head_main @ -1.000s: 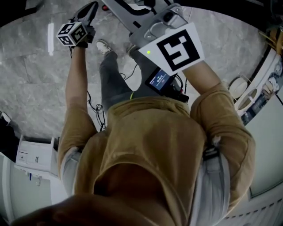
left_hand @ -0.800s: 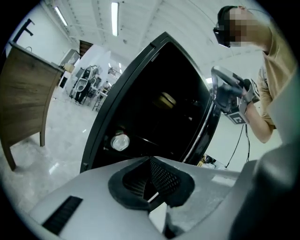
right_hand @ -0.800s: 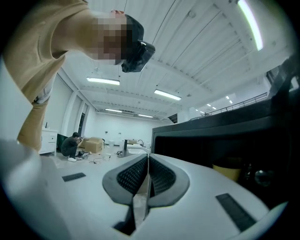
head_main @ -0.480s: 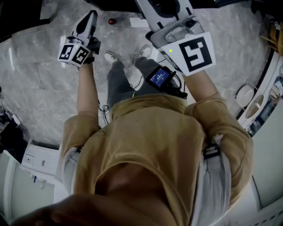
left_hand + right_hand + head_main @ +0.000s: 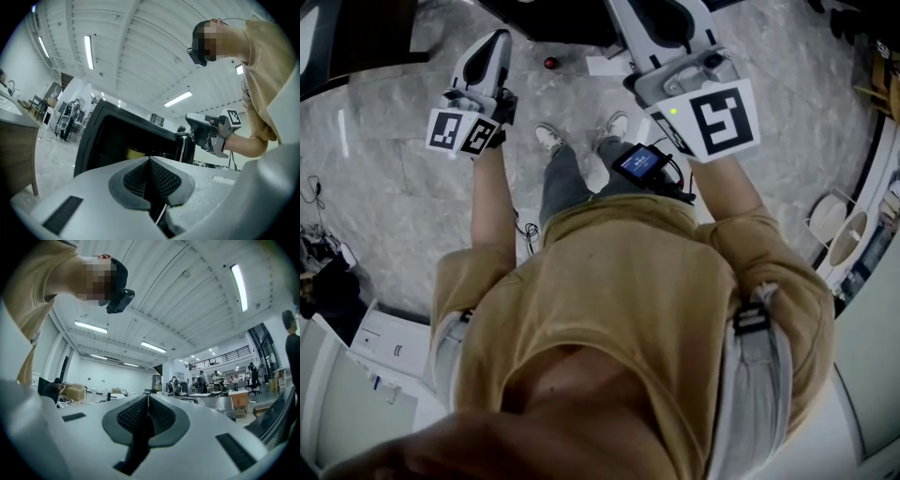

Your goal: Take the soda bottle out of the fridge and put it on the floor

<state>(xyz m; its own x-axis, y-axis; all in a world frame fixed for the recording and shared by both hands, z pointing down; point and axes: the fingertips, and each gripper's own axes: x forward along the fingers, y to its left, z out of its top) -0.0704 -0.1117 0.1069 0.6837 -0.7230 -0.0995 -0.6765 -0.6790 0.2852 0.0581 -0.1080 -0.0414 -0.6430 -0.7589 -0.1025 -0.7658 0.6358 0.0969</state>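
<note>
marble floor (image 5: 384, 187), no bottle seen.
left gripper (image 5: 150, 180) and right gripper (image 5: 147, 416) closed, empty; i'd open one before reaching.

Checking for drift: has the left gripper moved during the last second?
Yes. In the head view the left gripper has drawn back, nearer the white box at lower left.

Fridge (image 5: 123, 140): black, boxy, upright, seen close ahead in my left gripper view. A thick black frame runs round a dark front. I can't tell whether the door is open or shut. A dull yellow patch shows low inside, too dim to identify. The base is hidden from me. Soda bottle: I can't make it out in any view.
</note>
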